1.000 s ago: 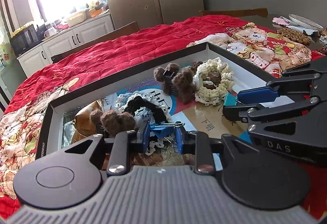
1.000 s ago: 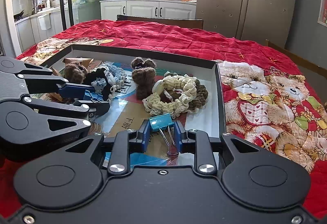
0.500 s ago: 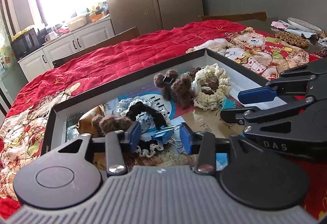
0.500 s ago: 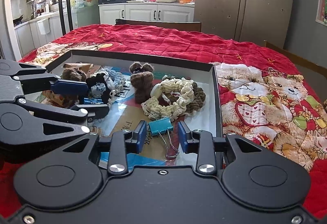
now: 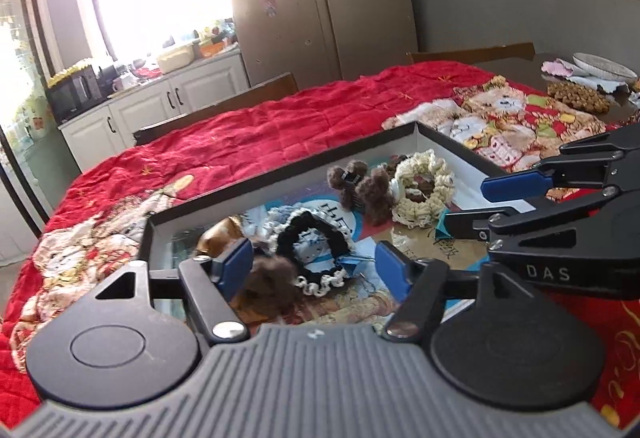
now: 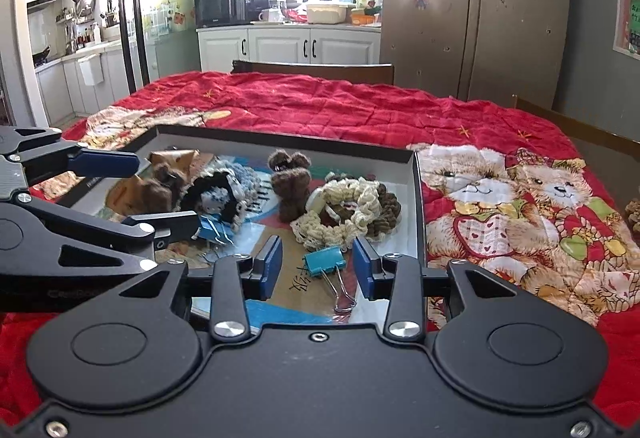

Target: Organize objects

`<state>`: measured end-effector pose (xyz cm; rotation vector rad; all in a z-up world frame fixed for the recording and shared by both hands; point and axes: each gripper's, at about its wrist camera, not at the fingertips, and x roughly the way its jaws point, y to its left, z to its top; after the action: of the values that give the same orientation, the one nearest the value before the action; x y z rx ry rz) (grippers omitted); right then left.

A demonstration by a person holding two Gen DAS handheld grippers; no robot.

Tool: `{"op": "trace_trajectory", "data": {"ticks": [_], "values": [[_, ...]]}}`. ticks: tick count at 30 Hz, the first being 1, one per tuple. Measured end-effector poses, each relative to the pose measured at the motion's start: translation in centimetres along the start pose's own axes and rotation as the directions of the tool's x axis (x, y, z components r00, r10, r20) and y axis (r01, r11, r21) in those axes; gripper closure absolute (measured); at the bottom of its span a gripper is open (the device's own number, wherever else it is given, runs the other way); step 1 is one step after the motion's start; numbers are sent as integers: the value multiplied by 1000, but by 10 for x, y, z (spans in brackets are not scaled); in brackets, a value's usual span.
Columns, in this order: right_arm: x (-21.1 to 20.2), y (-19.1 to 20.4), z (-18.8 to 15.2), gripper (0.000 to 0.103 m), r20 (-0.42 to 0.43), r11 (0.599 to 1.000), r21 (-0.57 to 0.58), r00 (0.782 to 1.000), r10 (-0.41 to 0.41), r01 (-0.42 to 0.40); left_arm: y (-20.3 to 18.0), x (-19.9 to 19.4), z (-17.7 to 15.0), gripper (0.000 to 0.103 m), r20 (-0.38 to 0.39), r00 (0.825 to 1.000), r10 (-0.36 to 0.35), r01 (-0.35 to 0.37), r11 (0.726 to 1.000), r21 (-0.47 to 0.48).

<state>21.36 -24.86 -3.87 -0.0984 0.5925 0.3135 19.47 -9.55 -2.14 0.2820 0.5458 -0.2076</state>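
- My right gripper (image 6: pixel 316 270) has just been spreading; the teal clip (image 6: pixel 325 261) lies loose between its jaws in the tray (image 6: pixel 416 198), wire handles pointing toward me.
- My left gripper (image 5: pixel 314 266) (also just spreading) holds nothing; its blue clip (image 6: pixel 214 230) lies half hidden.

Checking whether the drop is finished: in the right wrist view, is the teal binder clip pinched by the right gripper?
No. The teal binder clip lies on the tray floor between the right gripper's open jaws, touching neither pad.

You have two binder clips (image 6: pixel 325 263) (image 6: pixel 214 232), three scrunchies (image 6: pixel 352 210) (image 6: pixel 218 194) (image 6: pixel 386 216), two brown fuzzy clips (image 6: pixel 290 184) (image 6: pixel 162 184), all in one tray (image 6: pixel 418 198).
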Motion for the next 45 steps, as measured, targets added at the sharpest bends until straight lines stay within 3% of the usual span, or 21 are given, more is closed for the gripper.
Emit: {"op": "trace_trajectory", "data": {"ticks": [13, 24, 30, 45], "values": [[-58, 19, 4, 55, 65, 1000, -4, 998, 7, -6, 20, -52, -5, 13, 26, 999, 39, -38, 998, -58], [-113, 44, -1, 36, 100, 999, -37, 994, -36, 39, 37, -99, -25, 1, 44, 997, 60, -55, 993, -104], [-136, 53, -10, 22, 99, 998, -42, 994, -52, 56, 50, -122, -40, 0, 28, 998, 64, -59, 986, -158], [-170, 61, -43, 9, 66, 996, -6, 993, -93, 93, 44, -151, -73, 0, -25, 999, 47, -51, 975, -218]]}}
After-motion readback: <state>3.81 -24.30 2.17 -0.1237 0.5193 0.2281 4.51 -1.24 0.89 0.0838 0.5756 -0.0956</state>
